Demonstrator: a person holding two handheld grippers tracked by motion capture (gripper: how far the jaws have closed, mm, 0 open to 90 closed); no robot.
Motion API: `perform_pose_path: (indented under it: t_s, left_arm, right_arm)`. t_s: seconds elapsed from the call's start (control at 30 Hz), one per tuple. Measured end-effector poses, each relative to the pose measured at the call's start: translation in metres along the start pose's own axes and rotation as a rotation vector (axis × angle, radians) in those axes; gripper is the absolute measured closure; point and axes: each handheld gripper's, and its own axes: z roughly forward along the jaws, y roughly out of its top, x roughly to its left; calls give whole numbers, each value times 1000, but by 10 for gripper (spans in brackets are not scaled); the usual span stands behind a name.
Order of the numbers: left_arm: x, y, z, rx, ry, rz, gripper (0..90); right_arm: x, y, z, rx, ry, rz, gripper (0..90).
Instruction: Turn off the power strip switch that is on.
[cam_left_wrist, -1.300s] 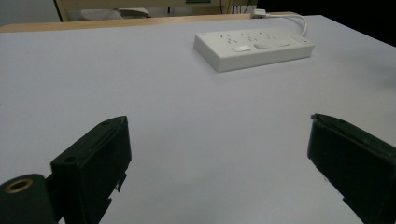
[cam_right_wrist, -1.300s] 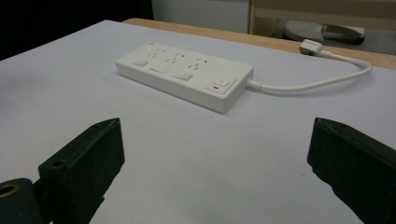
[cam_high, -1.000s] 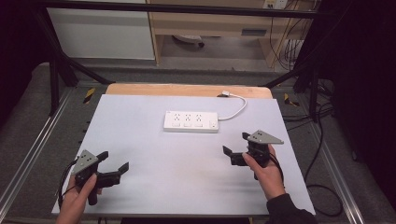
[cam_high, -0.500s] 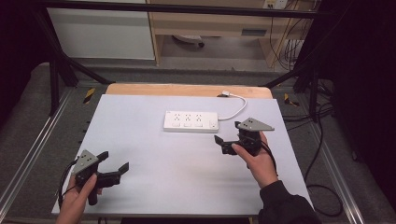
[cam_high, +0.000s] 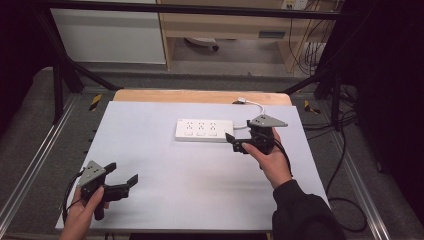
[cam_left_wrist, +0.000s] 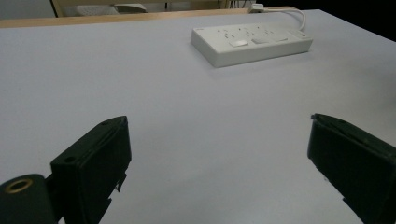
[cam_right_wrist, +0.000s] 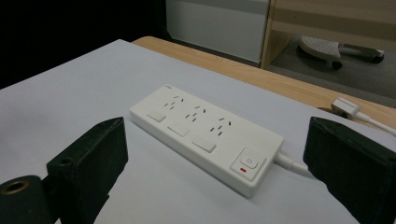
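A white power strip (cam_high: 204, 130) (cam_right_wrist: 205, 135) (cam_left_wrist: 252, 43) lies flat near the back middle of the pale table (cam_high: 190, 195), its white cable (cam_high: 255, 106) curling off to the back right. My right gripper (cam_high: 235, 142) is open just right of the strip's switch end, jaws pointing left at it, nothing between them. In the right gripper view the strip's power button (cam_right_wrist: 250, 163) sits between the wide jaws. My left gripper (cam_high: 122, 174) is open at the front left corner, low over bare table, far from the strip.
A wooden board edge (cam_high: 200, 96) runs along the table's back. Metal rails (cam_high: 30, 165) flank the table on both sides, with loose cables (cam_high: 345, 210) on the floor at right. A white cabinet (cam_high: 110, 35) and shelf stand behind.
My right gripper has moved forward and left from the table's right side up to the power strip's right end. The left gripper has stayed in place.
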Motion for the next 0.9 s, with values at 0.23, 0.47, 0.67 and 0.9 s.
perform_pose_path:
  t_s: [0.23,0.47,0.67,0.9]
  left_arm:
    - [-1,0,0,6,1,1,61]
    - [0,0,1,10,1,7,61]
    - [-1,0,1,10,2,6,61]
    - [0,0,1,11,0,10,61]
  right_arm:
    - [-3,6,7,-10,-3,4,53]
    - [-5,13,16,-21,-29,-13,137]
    - [-6,17,25,-34,-26,-18,246]
    - [-8,17,35,-36,-41,-14,444]
